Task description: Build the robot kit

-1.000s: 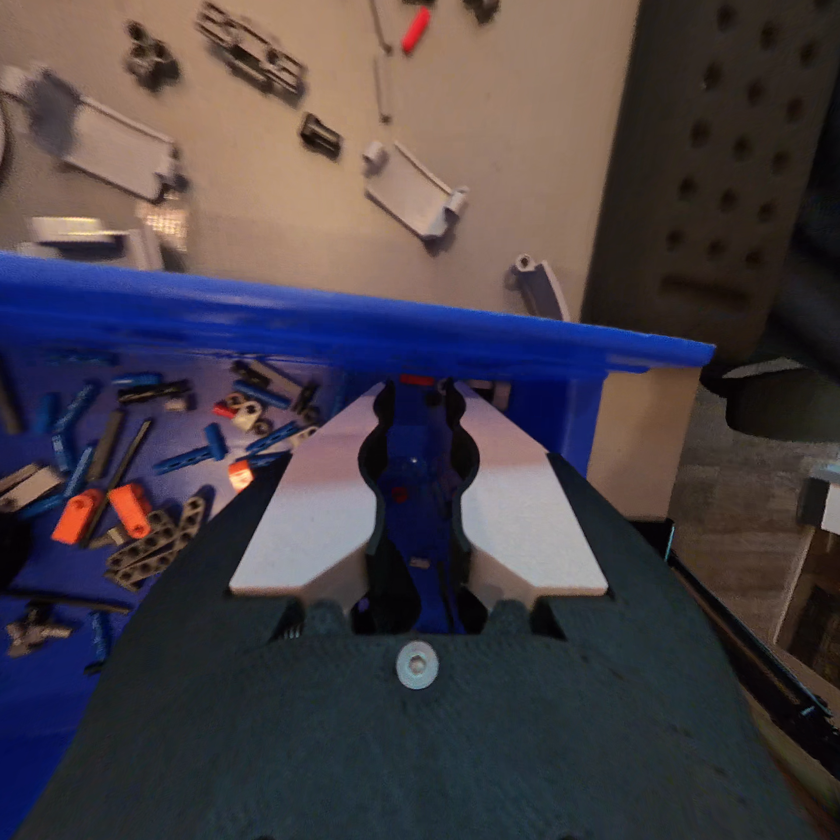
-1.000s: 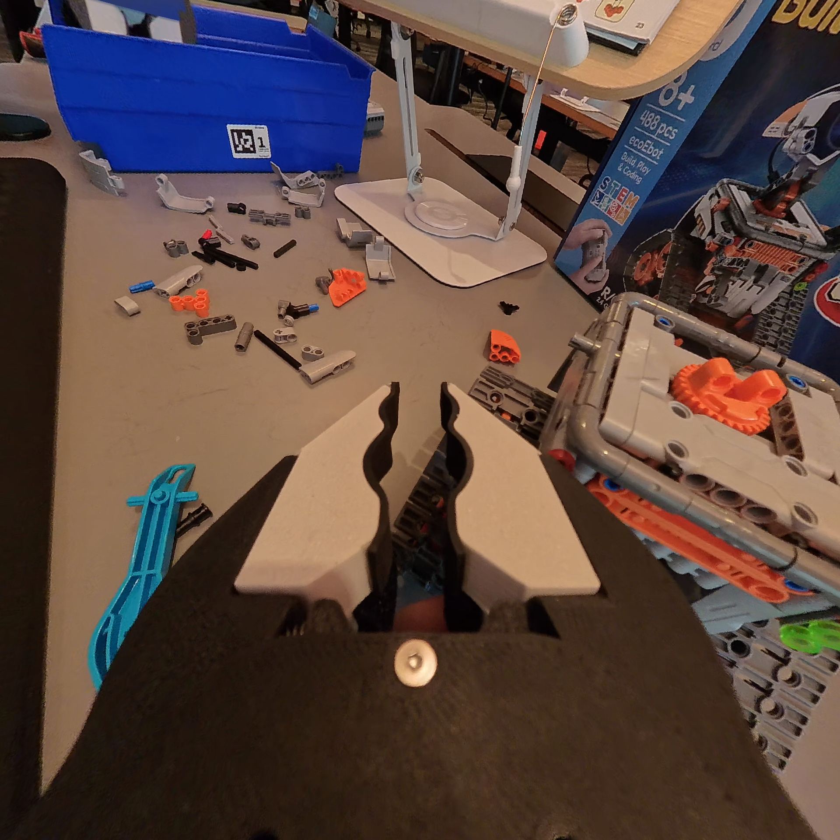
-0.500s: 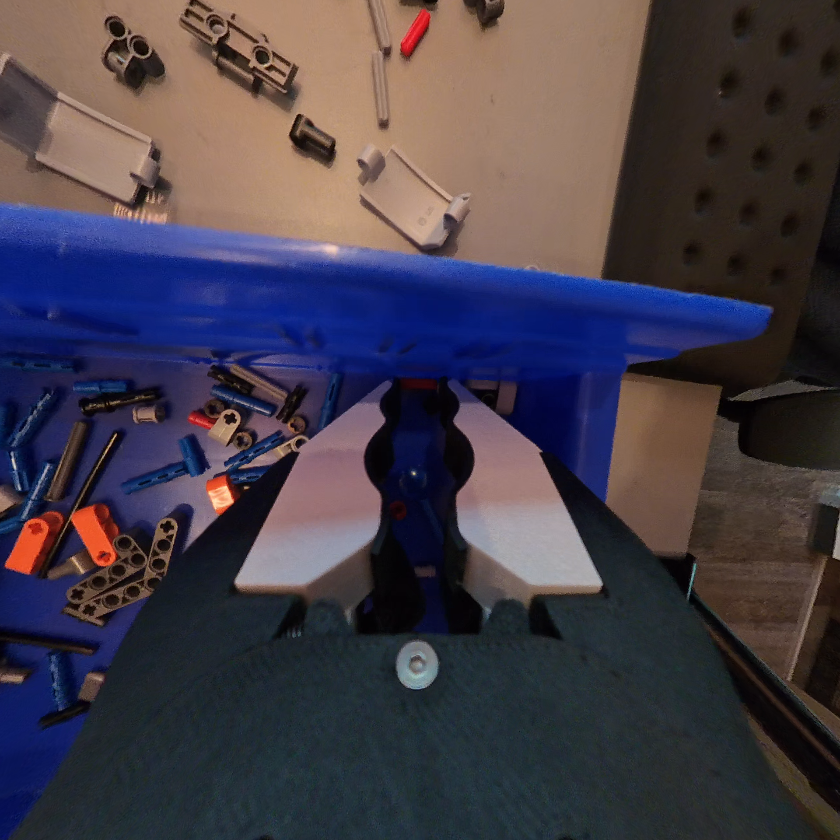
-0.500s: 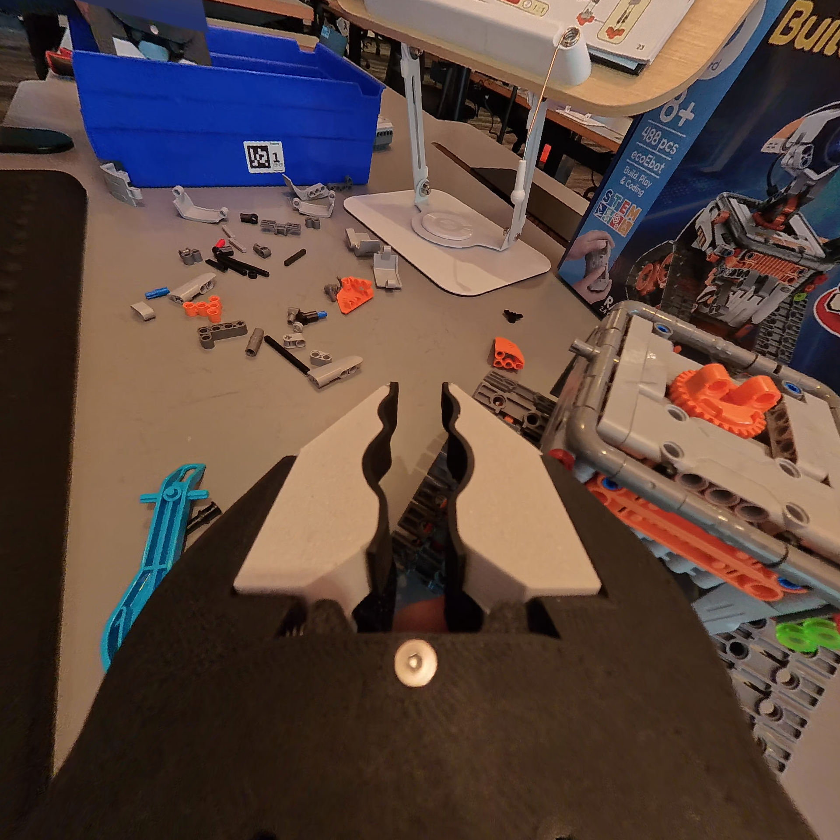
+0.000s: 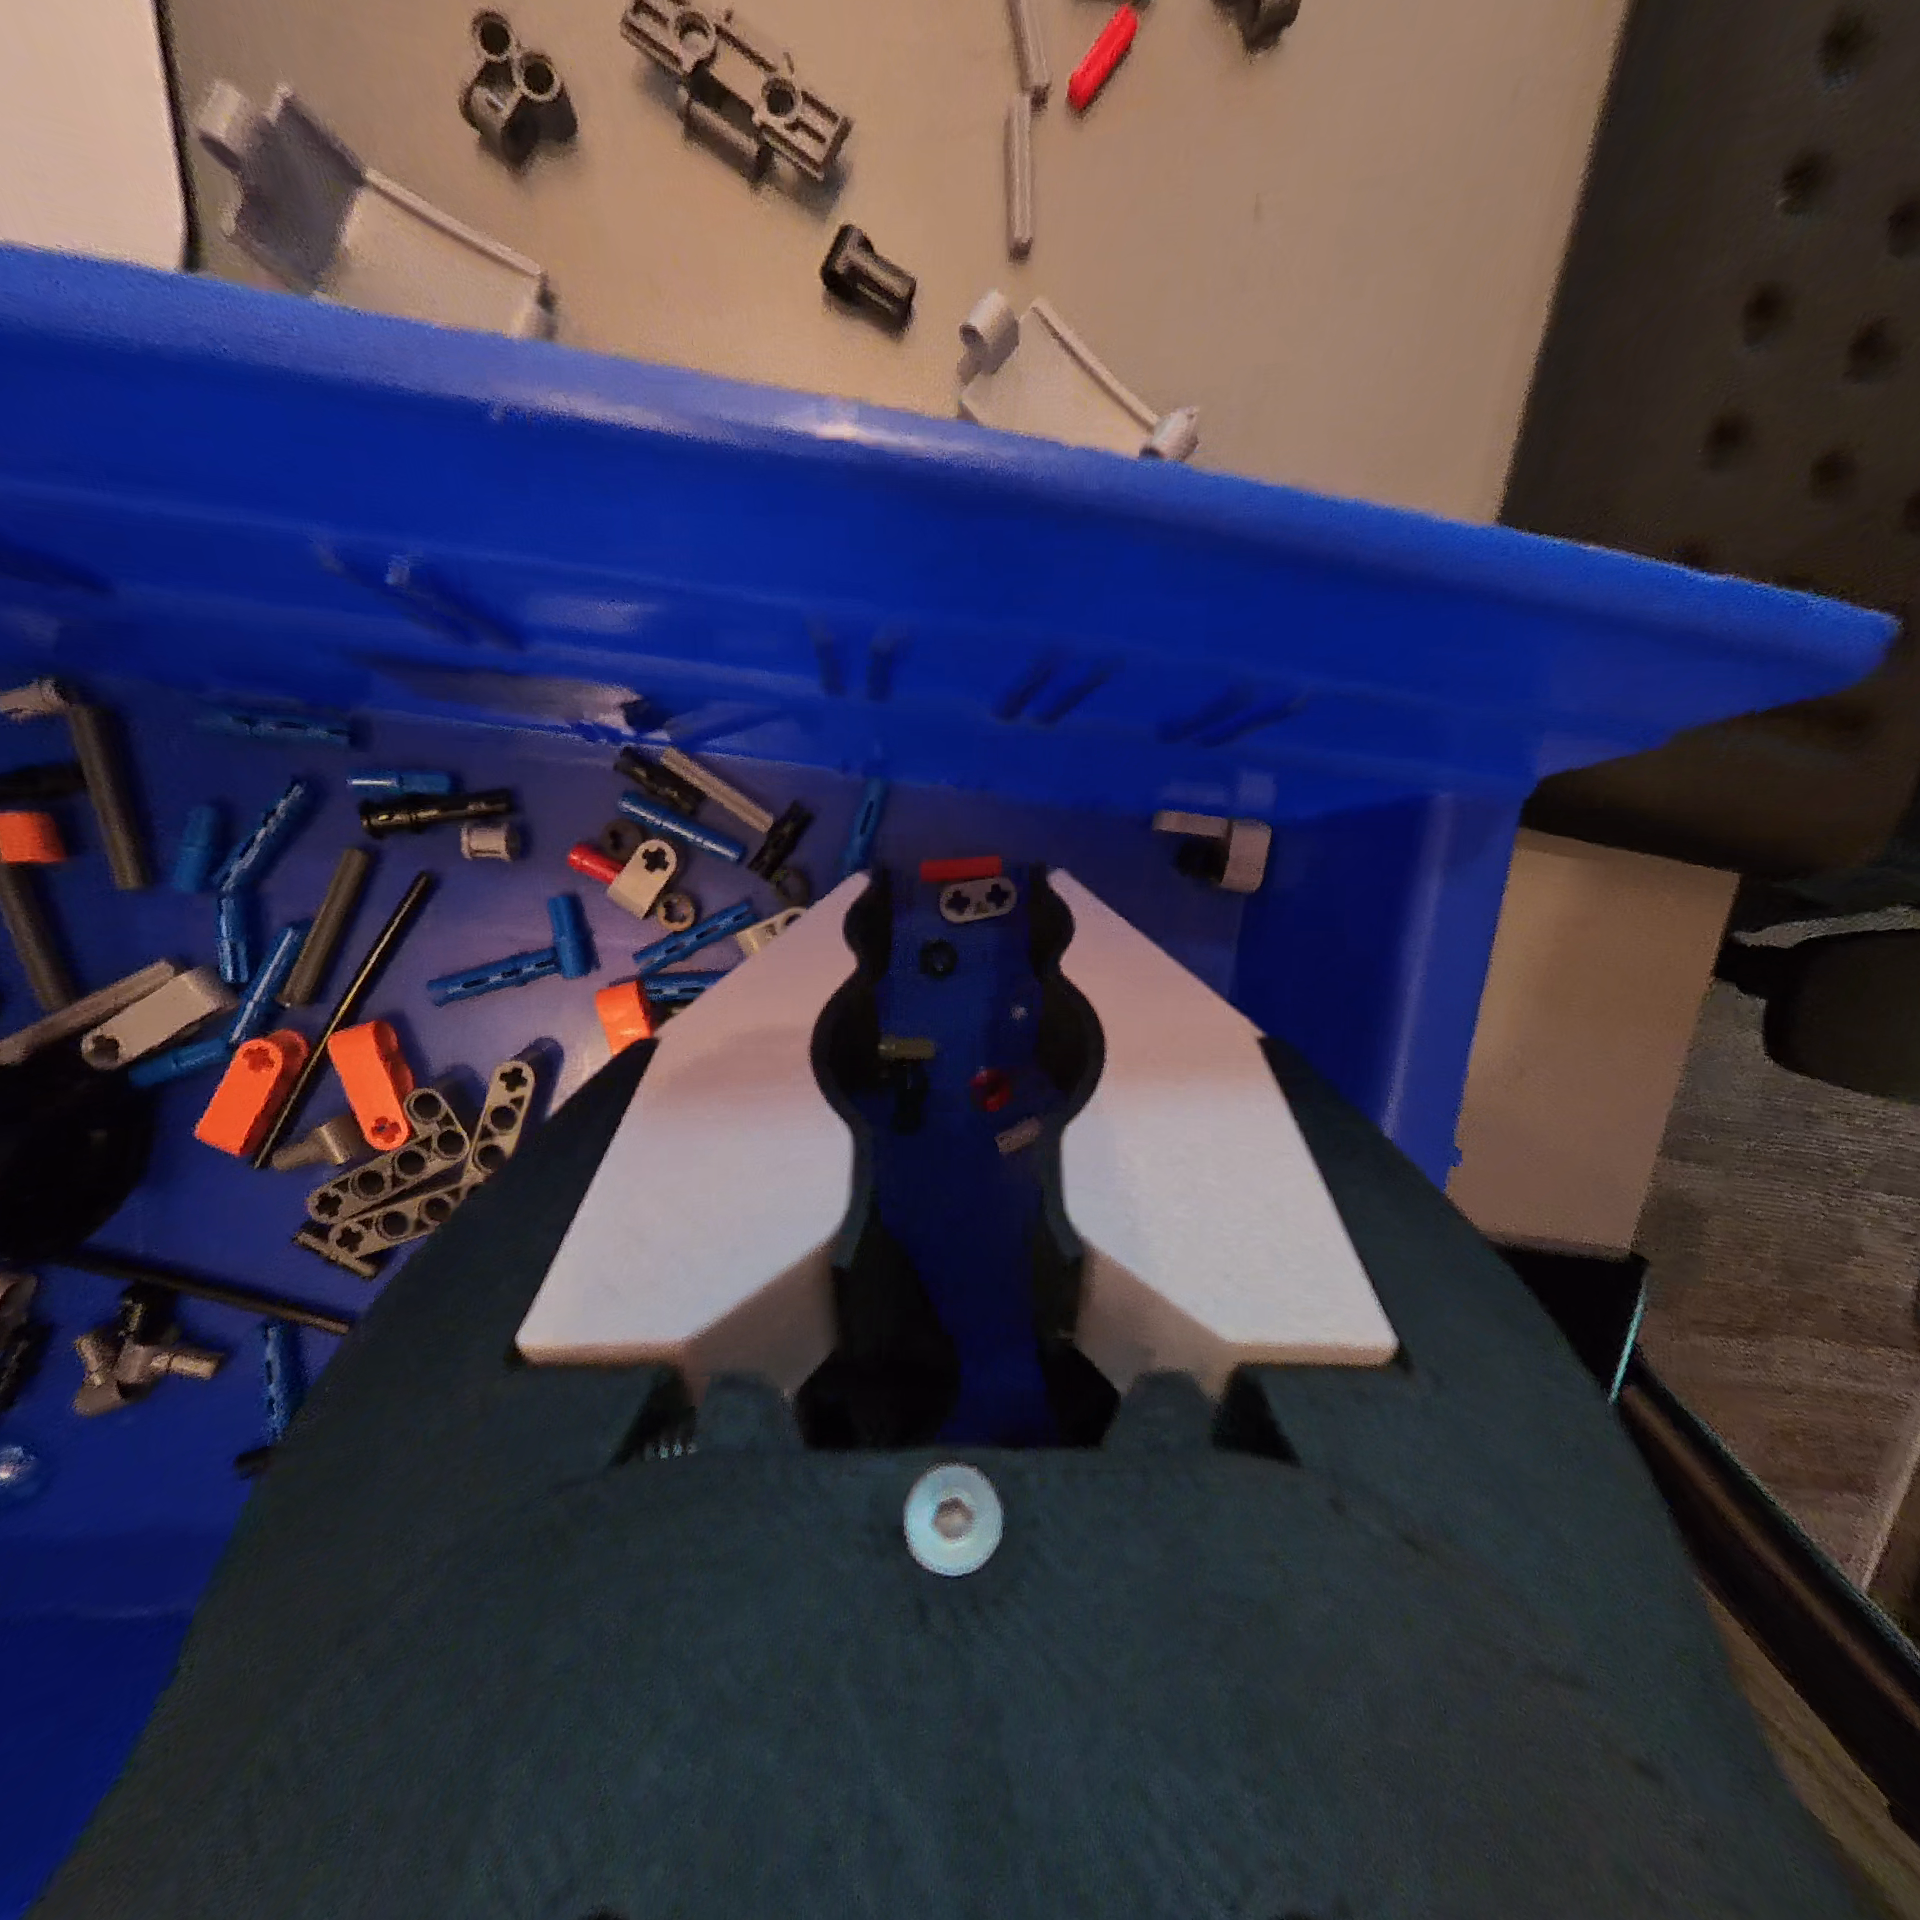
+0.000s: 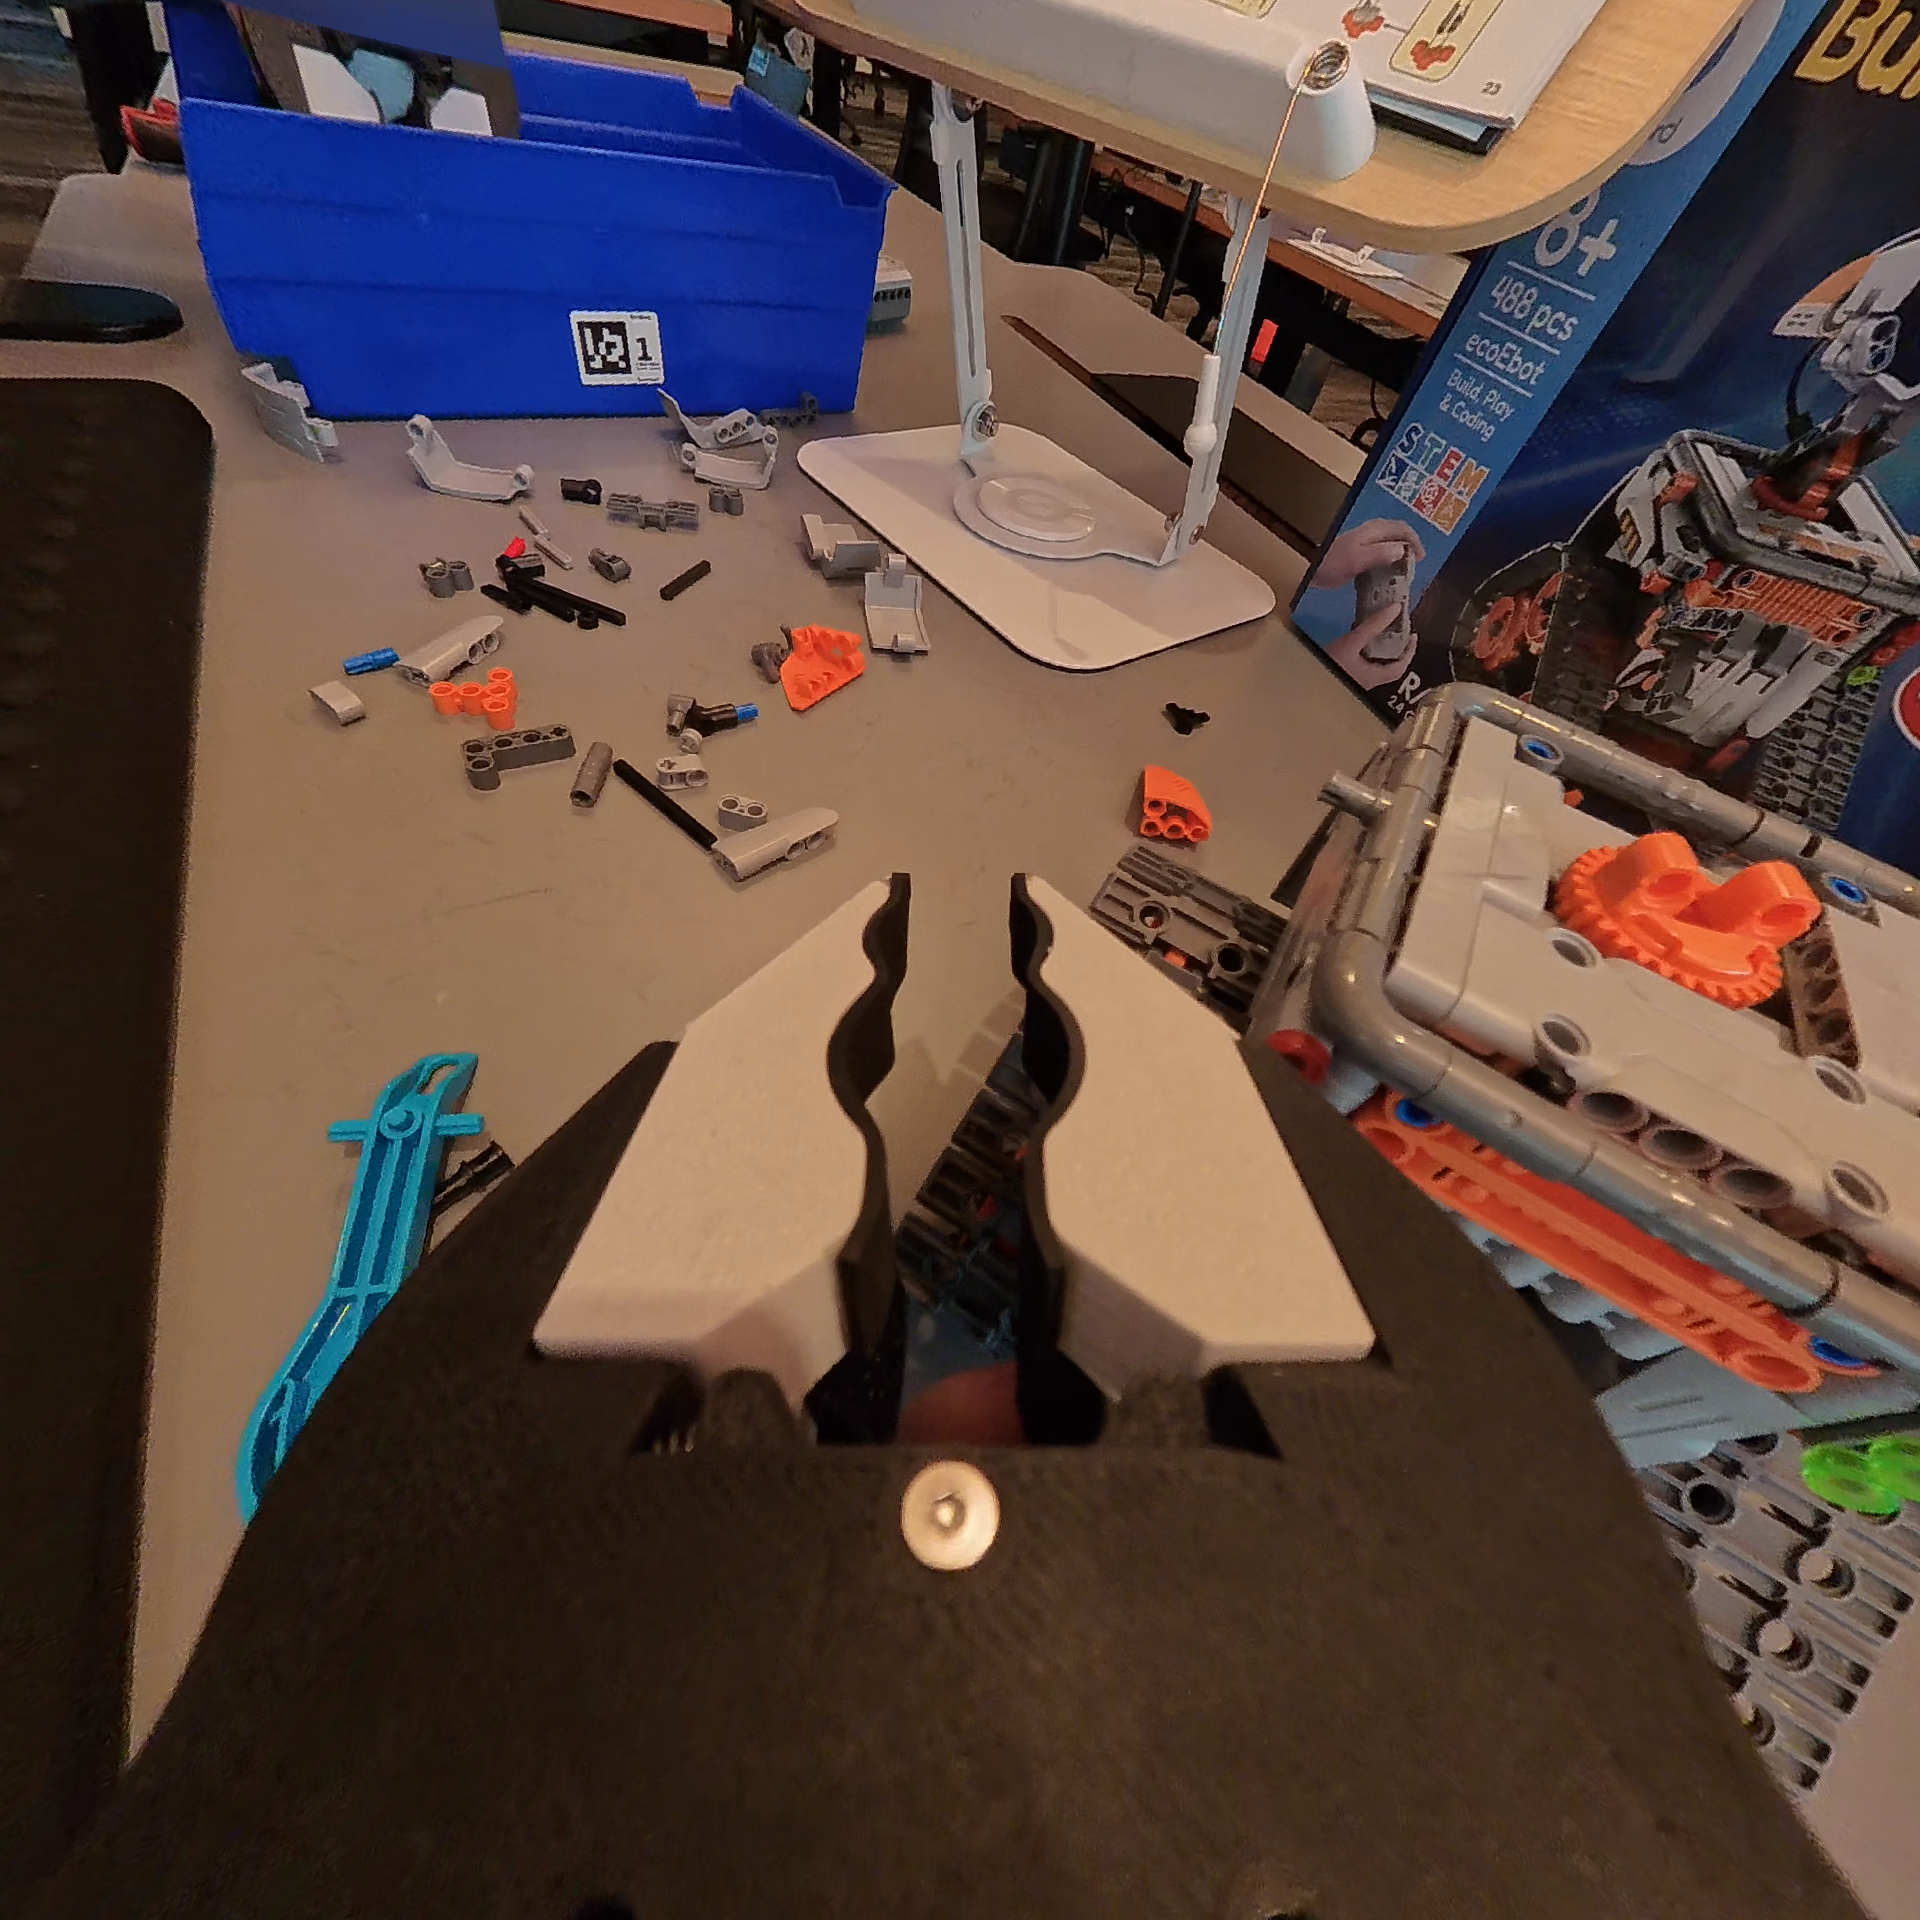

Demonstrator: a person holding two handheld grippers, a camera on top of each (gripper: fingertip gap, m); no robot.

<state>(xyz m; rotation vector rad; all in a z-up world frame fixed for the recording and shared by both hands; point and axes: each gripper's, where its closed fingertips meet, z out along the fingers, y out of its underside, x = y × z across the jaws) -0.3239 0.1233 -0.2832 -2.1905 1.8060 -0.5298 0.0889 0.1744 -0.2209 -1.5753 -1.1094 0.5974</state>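
My left gripper (image 5: 956,883) is open and empty, reaching down into a blue bin (image 5: 831,540). A small grey two-hole piece (image 5: 977,899) and a red pin (image 5: 961,868) lie on the bin floor just beyond its fingertips, not touched. Several blue pins, orange connectors (image 5: 364,1081) and grey beams (image 5: 416,1174) lie to its left. My right gripper (image 6: 958,883) is open and empty above the grey table (image 6: 416,935), beside a grey and orange brick model (image 6: 1621,1039). The blue bin (image 6: 520,270) stands at the far left in that view.
Loose grey, black and orange pieces (image 6: 644,665) are scattered on the table in front of the bin. A teal tool (image 6: 364,1226) lies at the left. A white stand base (image 6: 1039,540) and a printed toy box (image 6: 1662,416) stand at the back right. A black mat (image 6: 83,831) borders the left.
My left gripper has gone lower into the bin and its jaws have opened wider after narrowing. My right gripper has shifted only slightly and stays open on nothing.
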